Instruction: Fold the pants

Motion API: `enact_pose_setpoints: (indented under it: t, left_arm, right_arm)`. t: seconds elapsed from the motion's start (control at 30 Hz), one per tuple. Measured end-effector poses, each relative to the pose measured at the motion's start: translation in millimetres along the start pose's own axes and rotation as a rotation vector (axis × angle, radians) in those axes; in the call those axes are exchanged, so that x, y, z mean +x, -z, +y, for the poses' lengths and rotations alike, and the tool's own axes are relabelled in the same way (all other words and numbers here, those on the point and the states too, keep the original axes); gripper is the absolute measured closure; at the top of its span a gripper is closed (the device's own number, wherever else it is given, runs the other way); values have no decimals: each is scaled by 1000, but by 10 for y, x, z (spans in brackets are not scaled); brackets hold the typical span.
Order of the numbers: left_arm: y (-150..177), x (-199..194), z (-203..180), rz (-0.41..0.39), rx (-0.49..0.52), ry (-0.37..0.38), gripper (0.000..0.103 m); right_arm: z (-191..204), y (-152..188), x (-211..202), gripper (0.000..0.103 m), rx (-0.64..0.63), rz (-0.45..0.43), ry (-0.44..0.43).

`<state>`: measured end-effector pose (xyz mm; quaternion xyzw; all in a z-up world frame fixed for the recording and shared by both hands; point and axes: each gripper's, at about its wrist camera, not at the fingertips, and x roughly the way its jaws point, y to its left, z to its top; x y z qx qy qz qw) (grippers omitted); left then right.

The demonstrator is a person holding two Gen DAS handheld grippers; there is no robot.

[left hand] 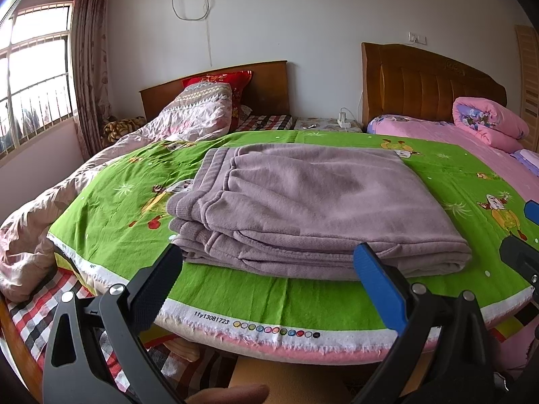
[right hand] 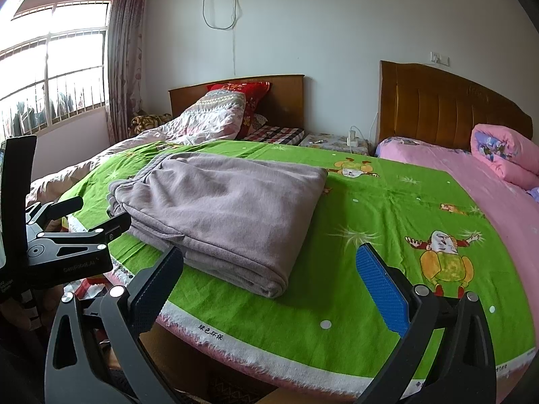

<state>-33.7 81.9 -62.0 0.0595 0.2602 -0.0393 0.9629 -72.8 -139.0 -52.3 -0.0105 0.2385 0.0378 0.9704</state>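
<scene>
Left wrist view: folded pants (left hand: 303, 208) lie just beyond the left gripper (left hand: 269, 256) and right gripper (right hand: 269, 256), fingers wide, empty.

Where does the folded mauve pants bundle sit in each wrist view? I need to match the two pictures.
Left wrist view: the folded pants fill the centre, lying on the green cartoon sheet just beyond the open left gripper.
Right wrist view: the pants lie left of centre, their near corner past the left jaw of the open right gripper.
Shared landmark: the red pillow against the far headboard.
</scene>
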Motion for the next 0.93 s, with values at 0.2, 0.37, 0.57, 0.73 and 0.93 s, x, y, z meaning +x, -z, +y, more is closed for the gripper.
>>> enact_pose_setpoints:
  t: [0.2, 0.37, 0.57, 0.73, 0.93]
  left_arm:
    - [8, 9, 13, 2, -3, -4, 2]
    - [7, 9, 20, 3, -6, -4, 2]
    - [4, 32, -2, 13, 4, 24, 2]
    - [5, 23, -28, 5, 7, 39, 2]
    - [-26, 30, 110, 0, -34, -24, 2]
  right_arm:
    - [14, 8, -7, 4, 0, 1, 0]
    - [12, 5, -8, 4, 2, 1, 1]
    - [17, 14, -6, 4, 3, 3, 1]
    - [30, 43, -19, 4, 6, 7, 3]
    - [-83, 52, -113, 4, 32, -24, 58]
